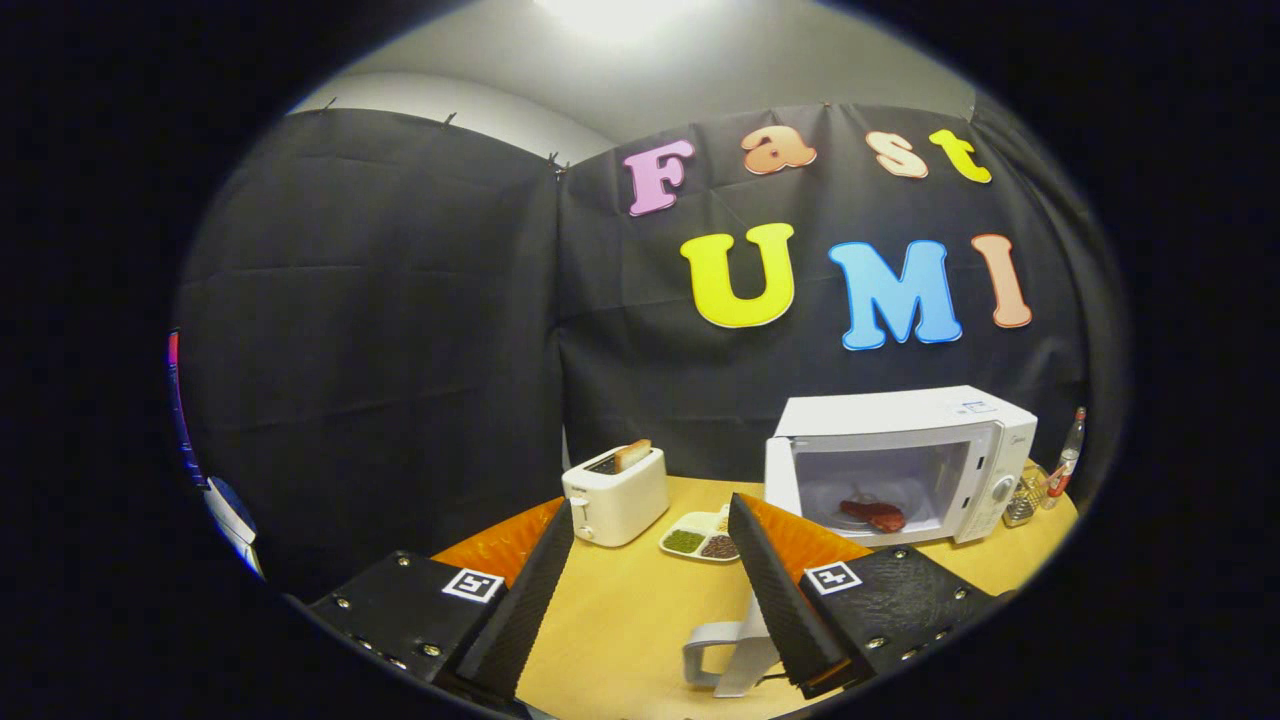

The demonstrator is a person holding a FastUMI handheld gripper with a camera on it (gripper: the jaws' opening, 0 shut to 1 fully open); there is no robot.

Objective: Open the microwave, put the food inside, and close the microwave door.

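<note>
While the hand-held gripper (650, 590) hovers above the worktop (620, 620) with its fingers spread apart and nothing between them, the microwave (900, 460) stands near the far right edge, its door open. The food (875, 513), a reddish piece, lies inside it; a toaster (615, 493) and a divided dish (698, 540) sit to its left.

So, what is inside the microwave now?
The microwave stands open, and a red piece of food lies on its floor. The door hides part of the left side. The open fingers are well short of it, holding nothing.
</note>
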